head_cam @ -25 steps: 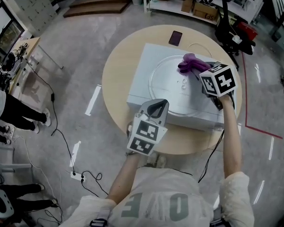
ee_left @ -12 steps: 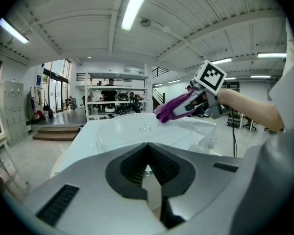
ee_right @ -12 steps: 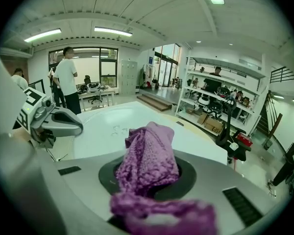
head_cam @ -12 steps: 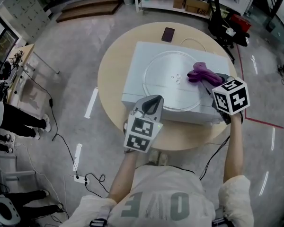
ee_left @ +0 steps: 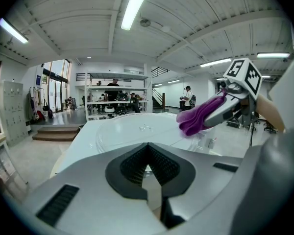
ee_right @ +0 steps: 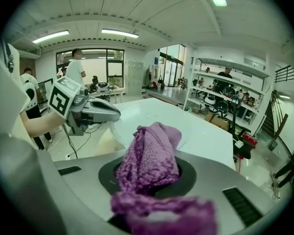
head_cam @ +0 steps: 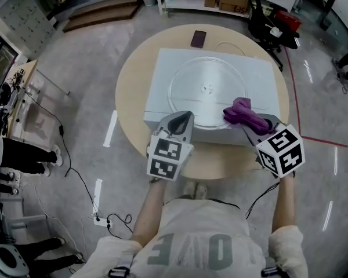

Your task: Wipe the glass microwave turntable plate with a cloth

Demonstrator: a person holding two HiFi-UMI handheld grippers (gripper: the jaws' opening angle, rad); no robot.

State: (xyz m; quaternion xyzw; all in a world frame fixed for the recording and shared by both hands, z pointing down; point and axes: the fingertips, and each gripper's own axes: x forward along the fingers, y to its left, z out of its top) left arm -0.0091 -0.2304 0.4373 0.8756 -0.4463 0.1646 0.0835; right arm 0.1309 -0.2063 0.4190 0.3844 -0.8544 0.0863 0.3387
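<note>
The round glass turntable plate lies flat on top of a white microwave on a round wooden table. My right gripper is shut on a purple cloth, which sits at the plate's near right rim. I cannot tell if the cloth touches the glass. In the right gripper view the cloth bulges out between the jaws, with the plate beyond it. My left gripper is shut and holds nothing, at the microwave's near edge just left of the plate's near rim. The left gripper view shows the plate and the cloth ahead.
A dark phone and a white cable loop lie on the table behind the microwave. Shelves with boxes and a black chair stand further back. Cables and a power strip lie on the floor at left.
My right gripper has carried the cloth from the plate's far right side along the right rim toward me. The left gripper has stayed at the near edge.
</note>
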